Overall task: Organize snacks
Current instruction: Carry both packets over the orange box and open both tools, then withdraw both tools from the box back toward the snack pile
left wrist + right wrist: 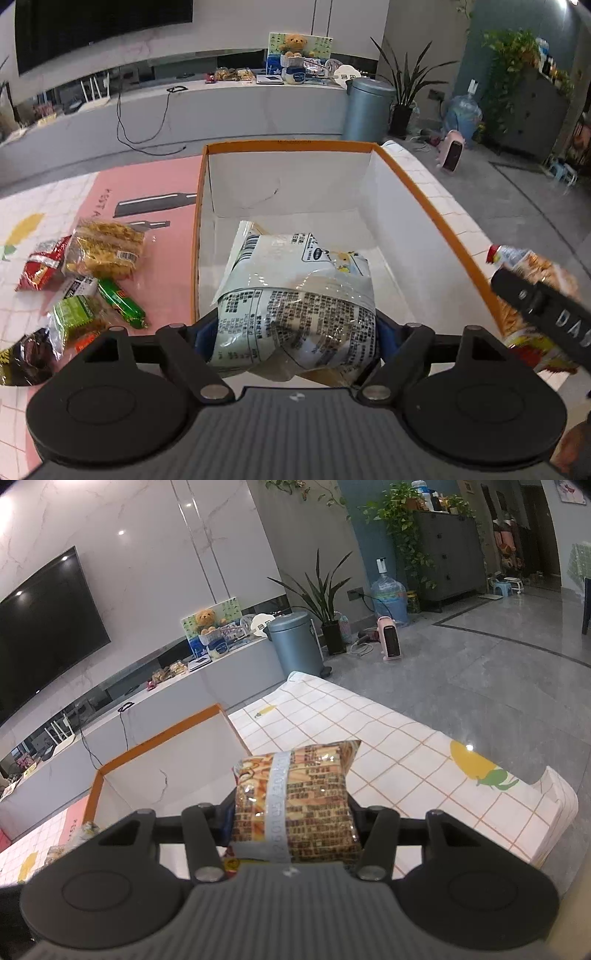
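Hanging over the box, the left claw stands wide with a white bag between its pads, ready to drop inside. Just right, the right claw grips an orange bag, awaiting its turn.

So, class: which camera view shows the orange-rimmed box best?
The left wrist view. There the box fills the middle, with its whole orange rim, its white inside walls and the pale snack bag over it all visible. The right wrist view shows only one corner of it, at the left, partly hidden behind the gripper.
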